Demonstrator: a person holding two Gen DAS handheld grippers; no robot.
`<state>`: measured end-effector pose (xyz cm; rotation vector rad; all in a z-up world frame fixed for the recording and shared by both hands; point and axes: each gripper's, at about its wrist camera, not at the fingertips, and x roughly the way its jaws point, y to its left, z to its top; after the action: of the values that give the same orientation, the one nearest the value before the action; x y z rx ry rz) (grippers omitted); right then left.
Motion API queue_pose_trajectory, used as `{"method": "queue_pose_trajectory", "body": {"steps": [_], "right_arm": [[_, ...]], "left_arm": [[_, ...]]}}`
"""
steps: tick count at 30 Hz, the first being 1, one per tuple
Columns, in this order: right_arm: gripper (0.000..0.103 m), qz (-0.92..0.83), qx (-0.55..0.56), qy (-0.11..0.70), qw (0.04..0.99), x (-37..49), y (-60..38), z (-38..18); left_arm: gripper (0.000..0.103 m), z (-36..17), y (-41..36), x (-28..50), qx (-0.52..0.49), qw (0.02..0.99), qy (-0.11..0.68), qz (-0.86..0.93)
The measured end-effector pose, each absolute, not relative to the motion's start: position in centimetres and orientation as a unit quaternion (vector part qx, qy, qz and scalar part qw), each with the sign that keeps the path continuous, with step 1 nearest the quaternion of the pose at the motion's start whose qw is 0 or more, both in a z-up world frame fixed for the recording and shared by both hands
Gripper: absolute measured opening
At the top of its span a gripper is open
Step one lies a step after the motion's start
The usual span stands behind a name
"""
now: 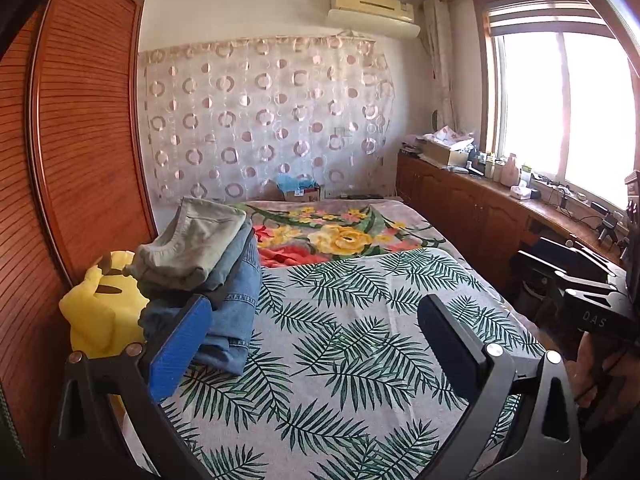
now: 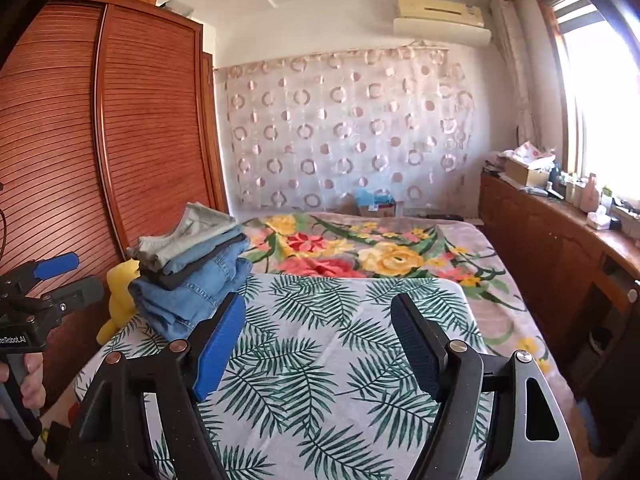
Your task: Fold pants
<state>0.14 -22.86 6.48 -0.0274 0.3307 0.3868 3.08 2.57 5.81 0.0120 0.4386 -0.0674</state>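
Right gripper [image 2: 318, 340] with jaws spread wide and nothing between them, above a palm-leaf sheet [image 2: 328, 380]. A stack of folded pants [image 2: 192, 268] lies at left beside a yellow, possibly plush, object [image 2: 118, 296]. Left gripper [image 2: 68, 276] appears at far left.

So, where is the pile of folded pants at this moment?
In both wrist views the pile of folded pants sits on the left side of the leaf-print sheet, next to the yellow plush toy and the wooden wardrobe.
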Motion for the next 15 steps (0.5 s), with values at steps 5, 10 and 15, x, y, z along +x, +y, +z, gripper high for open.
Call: {"method": "queue_pose_trajectory", "body": {"steps": [5, 10, 15], "right_arm": [[0.077, 0.178, -0.011, 0.158, 0.971, -0.5, -22.1, 5.6], [0.077, 0.175, -0.012, 0.161, 0.971, -0.8, -21.7, 5.2], [0.077, 0.173, -0.014, 0.156, 0.972, -1.1, -22.4, 5.4]], "left_arm": [[0.103, 5.9, 2.5, 3.1, 0.007, 0.976, 0.217, -0.033], [0.103, 5.7, 2.6, 3.1, 0.007, 0.975, 0.22, -0.03], [0.103, 5.6, 2.7, 3.2, 0.004, 0.975, 0.222, -0.028]]}}
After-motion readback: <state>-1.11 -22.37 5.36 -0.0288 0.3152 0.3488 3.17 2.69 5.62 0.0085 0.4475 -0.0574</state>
